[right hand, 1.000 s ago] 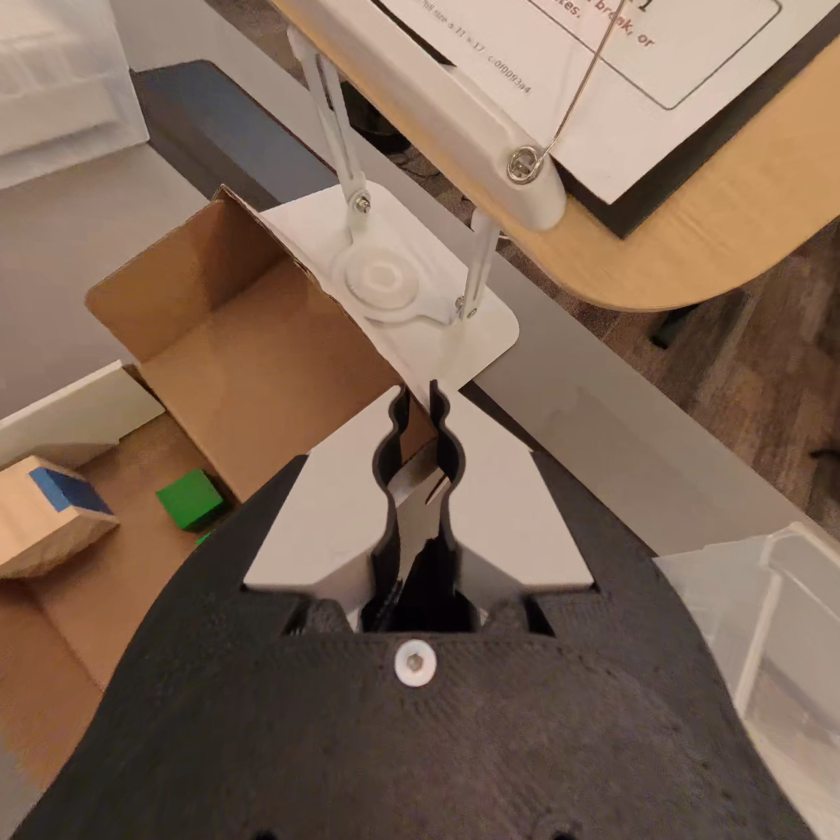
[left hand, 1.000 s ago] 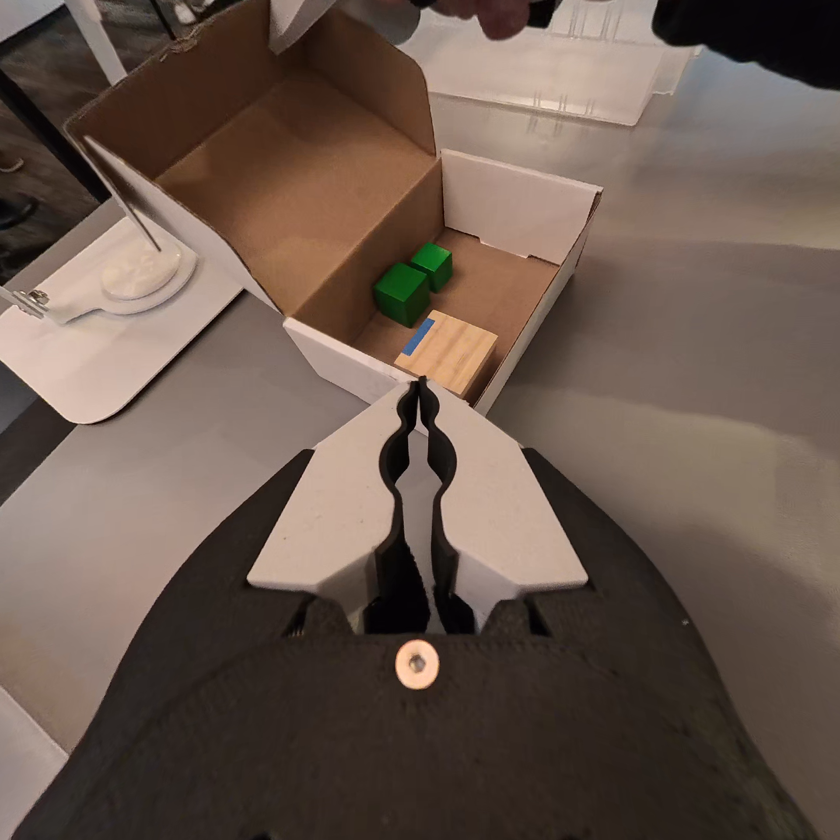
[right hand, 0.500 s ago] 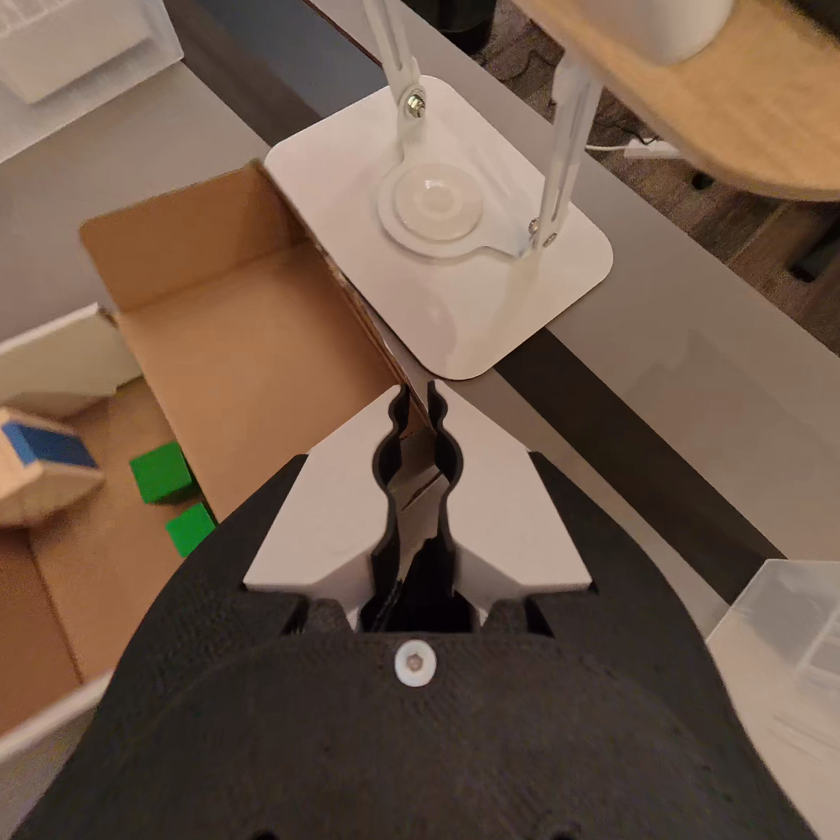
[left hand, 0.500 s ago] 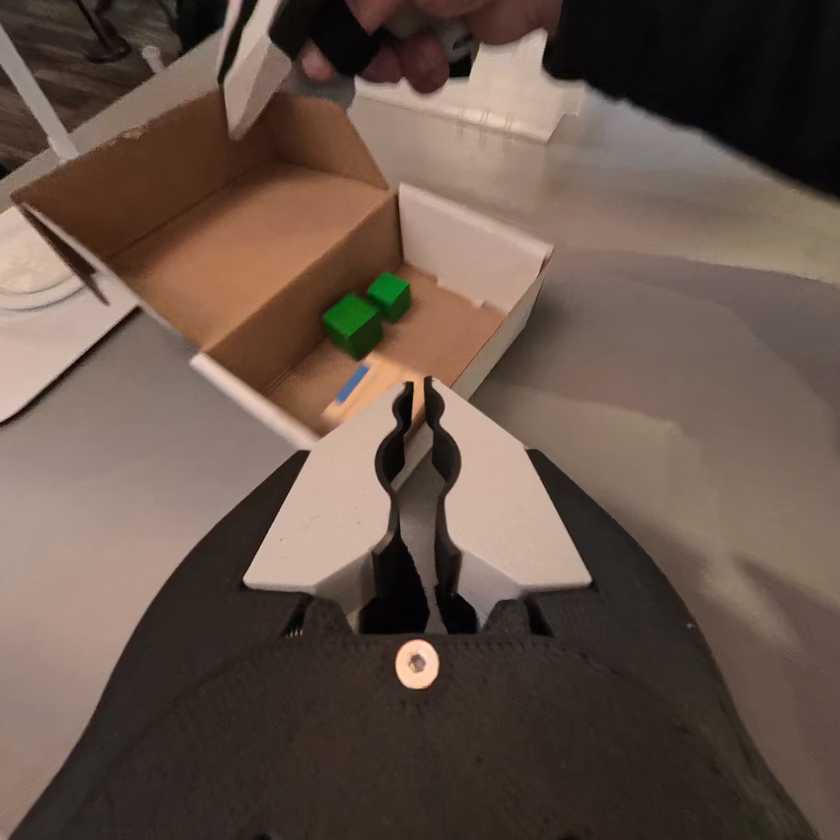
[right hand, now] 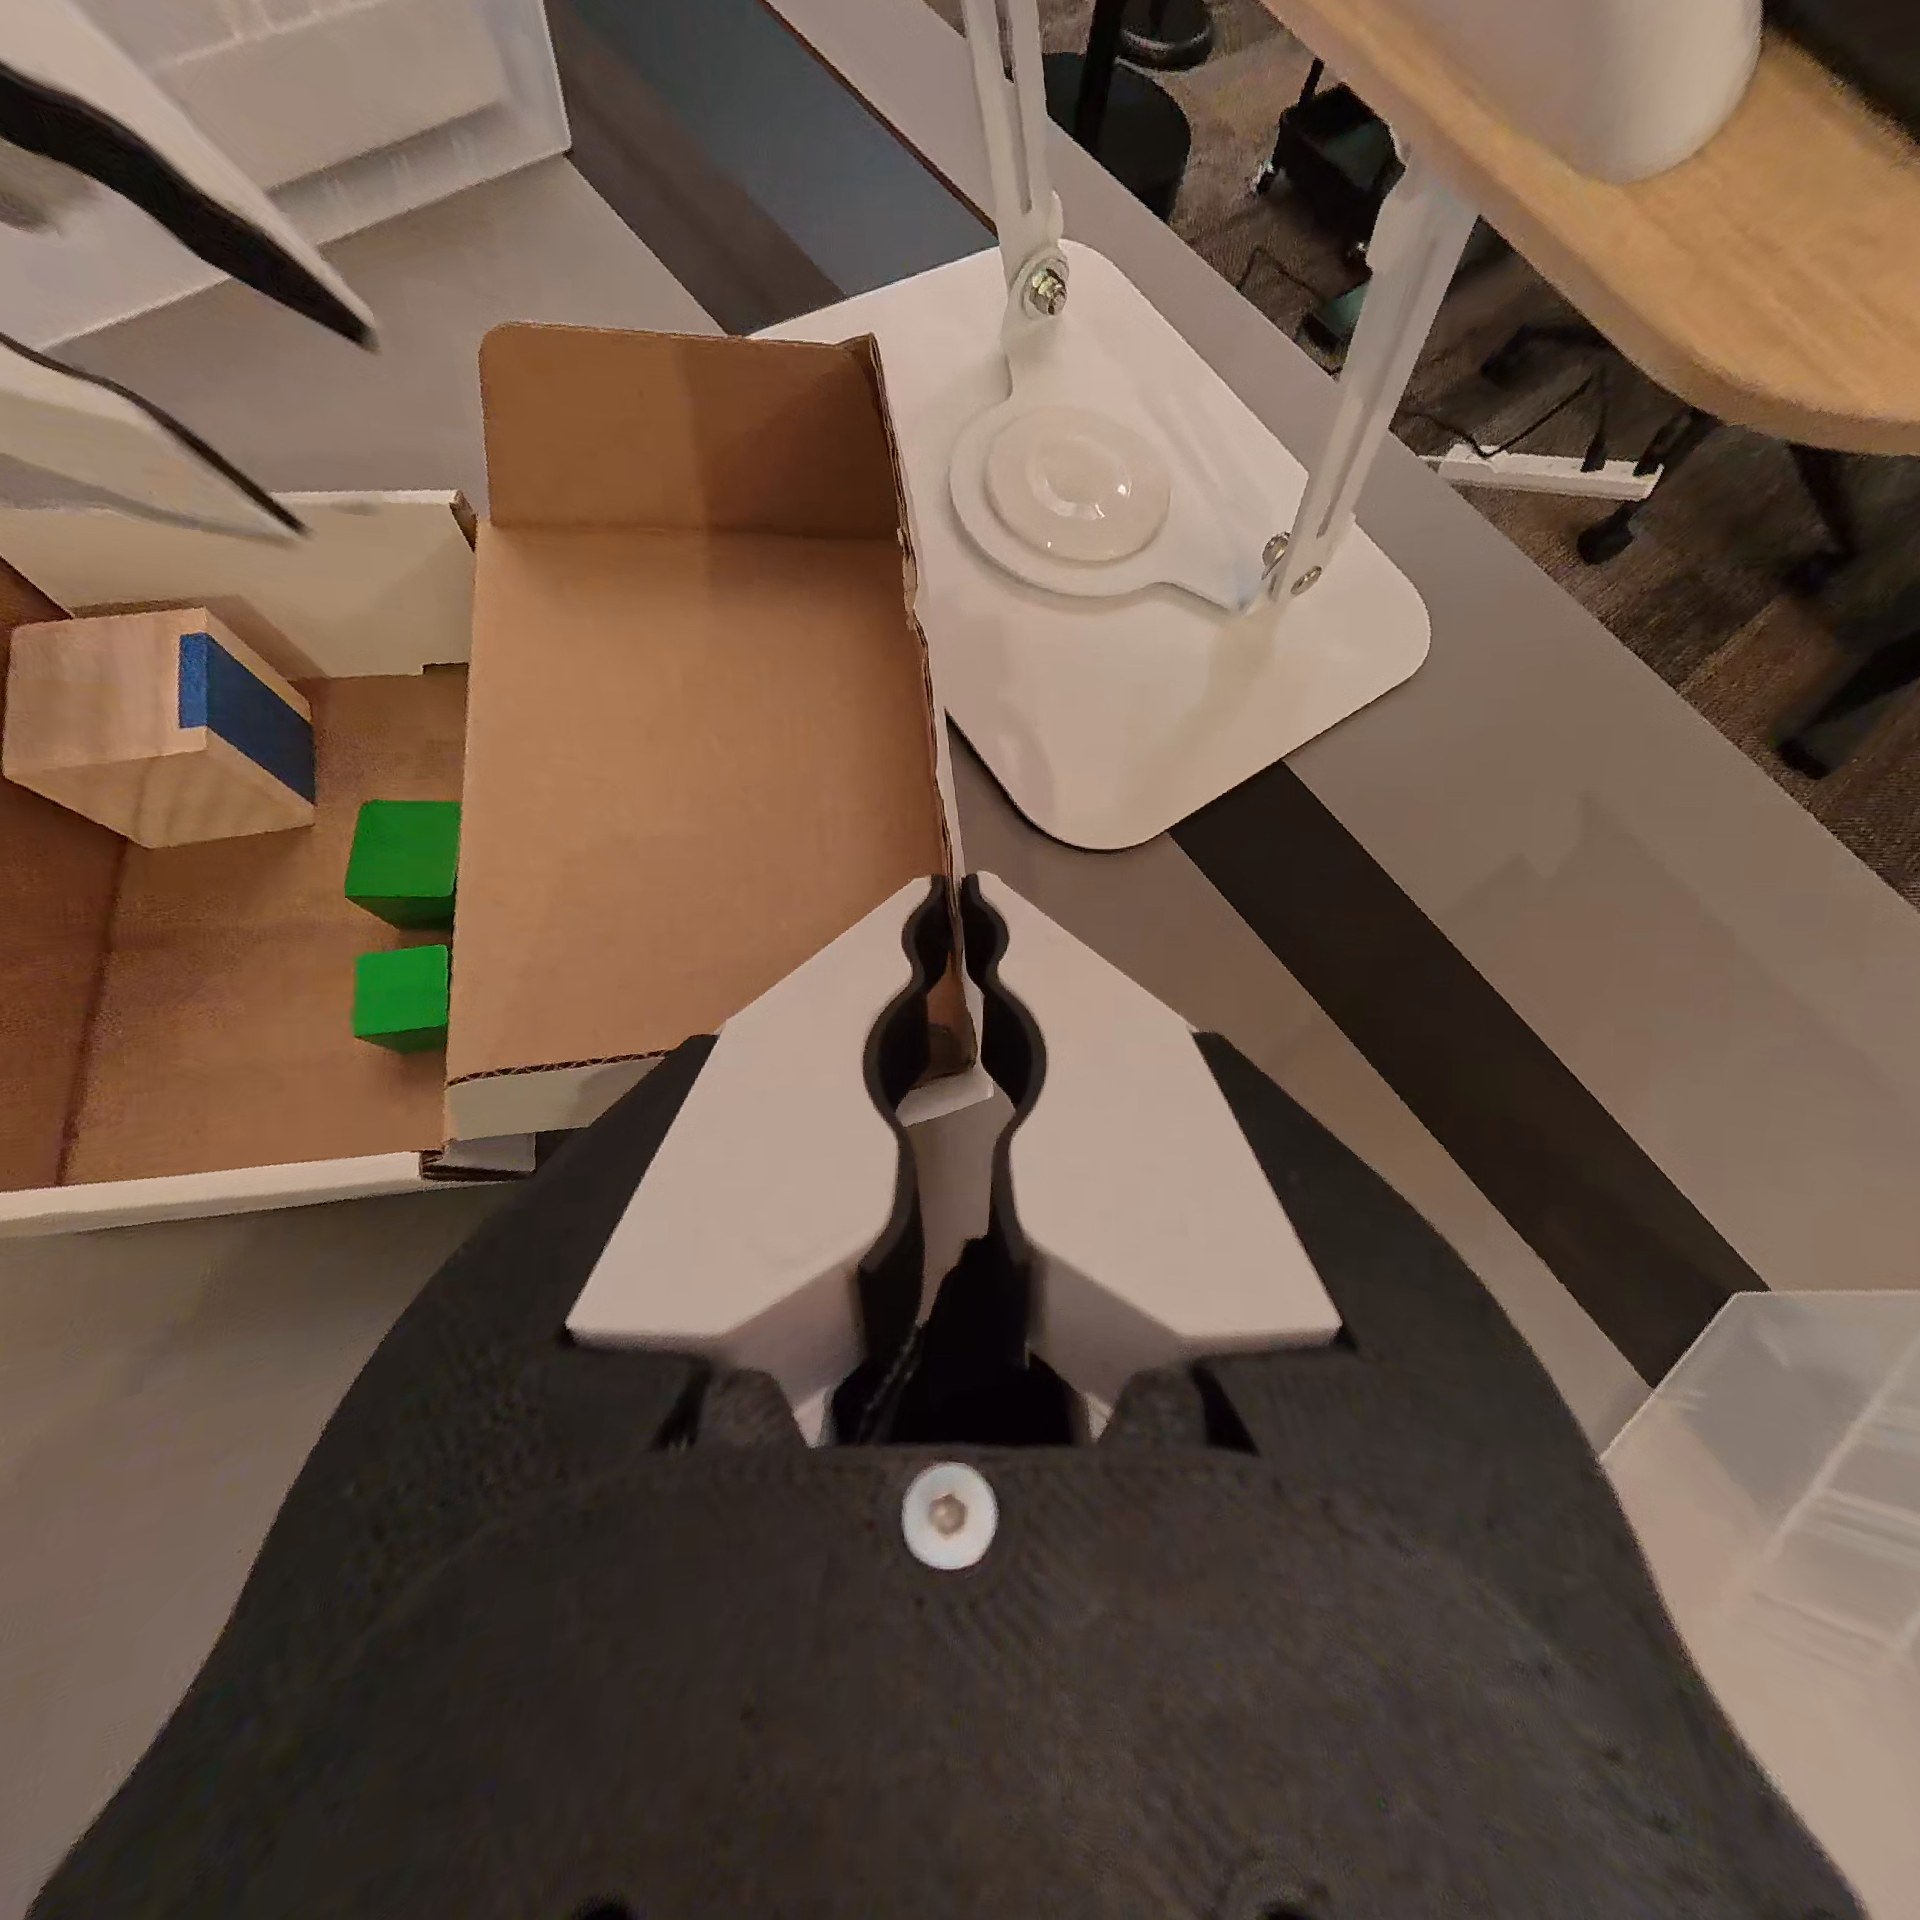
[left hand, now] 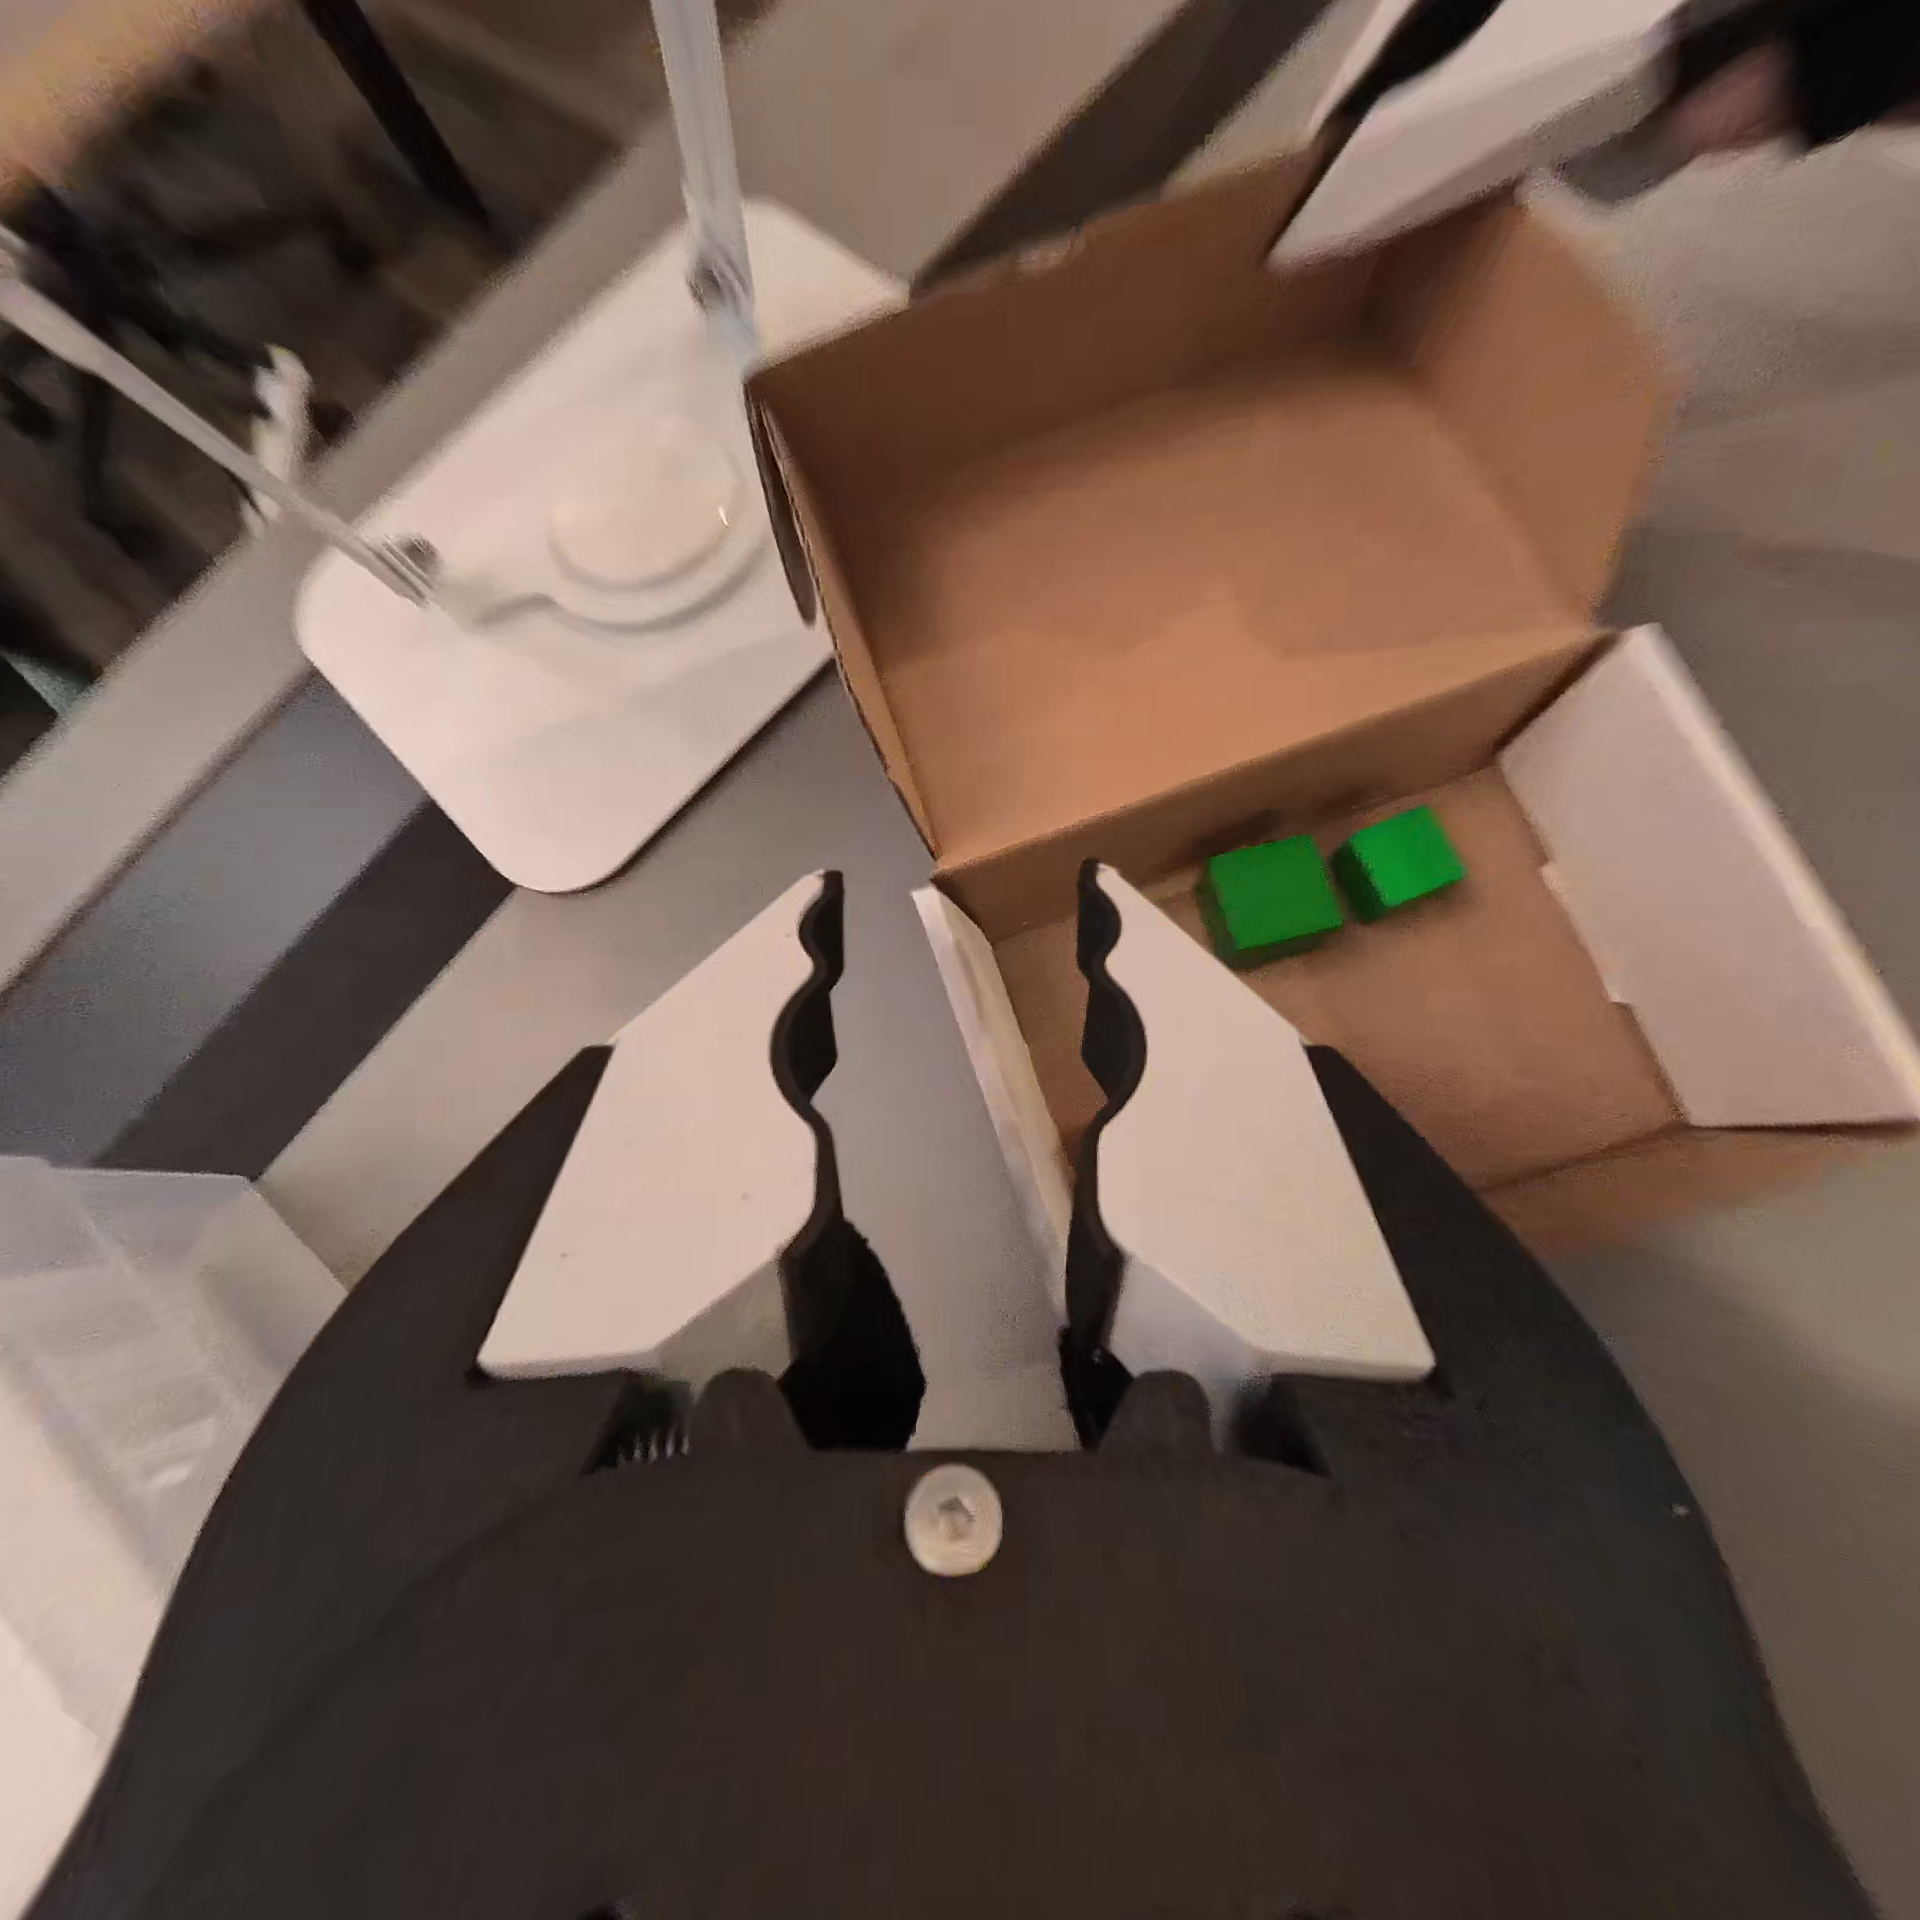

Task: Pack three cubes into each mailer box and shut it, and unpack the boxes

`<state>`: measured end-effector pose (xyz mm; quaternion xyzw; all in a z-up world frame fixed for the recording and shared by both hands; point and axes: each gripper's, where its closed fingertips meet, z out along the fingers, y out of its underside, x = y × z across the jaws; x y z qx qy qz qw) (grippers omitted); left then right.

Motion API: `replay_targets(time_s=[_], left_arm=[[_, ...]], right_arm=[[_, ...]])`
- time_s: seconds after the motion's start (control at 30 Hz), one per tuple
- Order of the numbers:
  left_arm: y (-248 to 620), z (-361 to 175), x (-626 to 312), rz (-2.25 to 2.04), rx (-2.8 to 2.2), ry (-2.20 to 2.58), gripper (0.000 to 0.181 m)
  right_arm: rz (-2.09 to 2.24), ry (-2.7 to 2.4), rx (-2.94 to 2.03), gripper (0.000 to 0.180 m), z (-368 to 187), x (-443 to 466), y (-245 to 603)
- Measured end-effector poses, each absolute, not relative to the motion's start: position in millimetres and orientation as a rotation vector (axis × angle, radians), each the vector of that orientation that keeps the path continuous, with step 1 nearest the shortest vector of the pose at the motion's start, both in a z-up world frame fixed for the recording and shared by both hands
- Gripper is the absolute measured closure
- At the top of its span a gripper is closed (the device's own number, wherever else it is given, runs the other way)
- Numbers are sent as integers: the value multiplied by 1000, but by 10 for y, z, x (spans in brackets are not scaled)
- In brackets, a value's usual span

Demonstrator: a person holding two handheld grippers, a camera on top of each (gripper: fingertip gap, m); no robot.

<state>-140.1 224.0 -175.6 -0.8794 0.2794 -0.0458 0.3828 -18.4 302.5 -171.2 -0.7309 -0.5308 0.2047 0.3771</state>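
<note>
I have a grey table [right hand: 1403, 1039] under me, with a white stand base [right hand: 1195, 665] sitting near its far edge and a translucent plastic bin [right hand: 1766, 1538] at my right. The mailer box [right hand: 260, 1039] lies open on the table just beside the stand base, white outside and brown inside, and its lid [right hand: 686, 748] stands up from the back wall.

My right gripper [right hand: 958, 883] has its fingers pinched almost together on the front flap edge of that lid, with the cardboard sandwiched between the black pads. My left gripper [left hand: 956, 883] has its fingers spread well apart and grips nothing. In the left wrist view, which is blurred, the near white wall of the box runs up through the gap between them, but I cannot tell whether either finger touches it.

Inside the box, the right wrist view shows a large wooden block with a blue stripe [right hand: 156, 738] resting on the floor by the far white wall. Two green cubes lie close to the foot of the lid: the bigger green cube [right hand: 405, 862] sits just beside the wooden block, and the smaller green cube [right hand: 400, 1003] sits just beside it, nearer my right gripper. The left wrist view shows only the two green cubes [left hand: 1330, 883], nearly touching.
</note>
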Motion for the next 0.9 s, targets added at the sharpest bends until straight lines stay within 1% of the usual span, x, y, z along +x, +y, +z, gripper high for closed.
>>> replay_targets(time_s=[0.07,0.1,0.27,0.37,0.43,0.5,0.63,0.8,0.83,0.9], left_arm=[[2347,-1981,-1428,-108,-2333,760,134],[2375,-2034,-1399,-140,-2351,777,136],[2406,-2042,-1308,-231,-2347,802,153],[2324,-2037,-1302,-185,-2332,794,163],[2228,-2034,-1275,-167,-2327,765,163],[2136,-2037,-1254,-135,-2311,721,163],[1998,-2024,-1266,-69,-2292,597,164],[1890,-2018,-1324,-63,-2263,426,166],[1859,-2009,-1323,-75,-2263,395,167],[1817,-1998,-1339,-75,-2241,319,168]], right_arm=[[527,-1369,-1865,180,-1716,-195,2995],[516,-1370,-1864,180,-1720,-189,2997],[503,-1397,-1867,180,-1768,-116,3006],[539,-1387,-1861,179,-1716,-120,2995],[544,-1367,-1864,166,-1663,-128,3000],[525,-1348,-1879,163,-1618,-120,3005],[434,-1336,-1871,143,-1462,-77,2964],[162,-1320,-1752,117,-1070,72,2836],[138,-1336,-1716,117,-985,58,2732],[112,-1416,-1632,126,-890,-23,2441]])
